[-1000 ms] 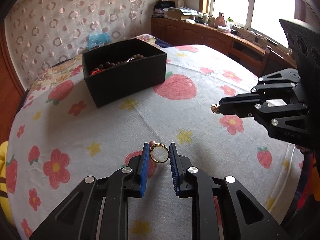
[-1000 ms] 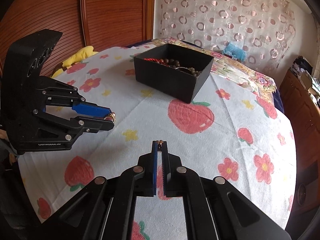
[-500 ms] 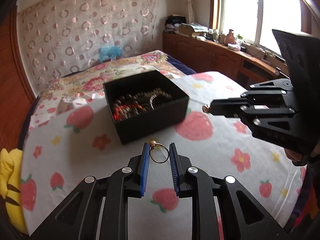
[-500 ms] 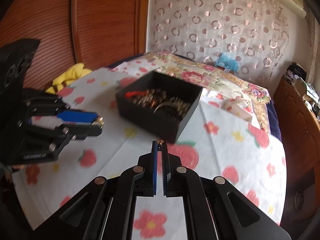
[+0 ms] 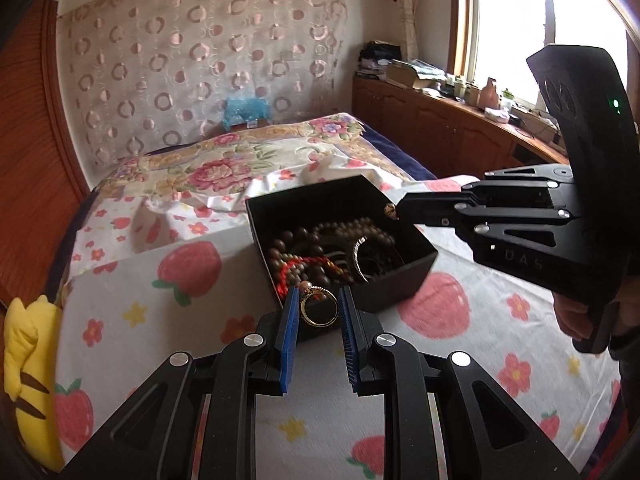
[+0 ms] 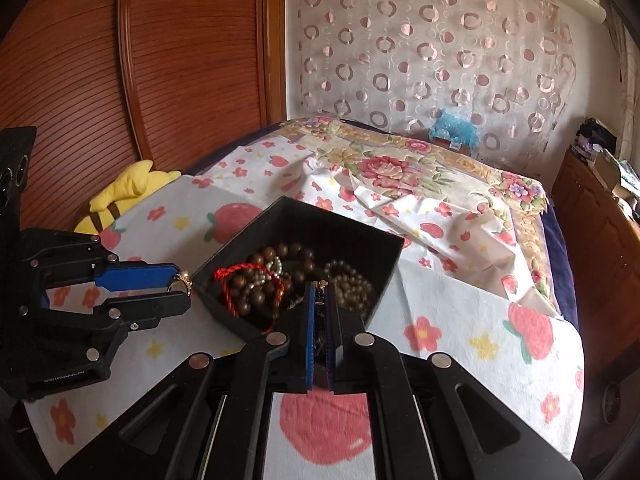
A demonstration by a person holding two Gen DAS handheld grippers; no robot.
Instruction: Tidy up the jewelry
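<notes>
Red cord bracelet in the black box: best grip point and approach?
Grip the red cord bracelet on its raised loop near the box's left wall, coming from above with fingers across the cord. The black box blocks side entry, and brown beads crowd the cord's lower part.

Beads [image 5: 320,252] crowd the black box [image 5: 400,280]; its far side stays bare.

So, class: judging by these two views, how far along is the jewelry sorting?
Done: bead bracelets and a red cord already lie in the black box. In hand: the left gripper holds a gold ring at the box's edge; the right gripper pinches a small gold piece over it. Left: dropping both in.
</notes>
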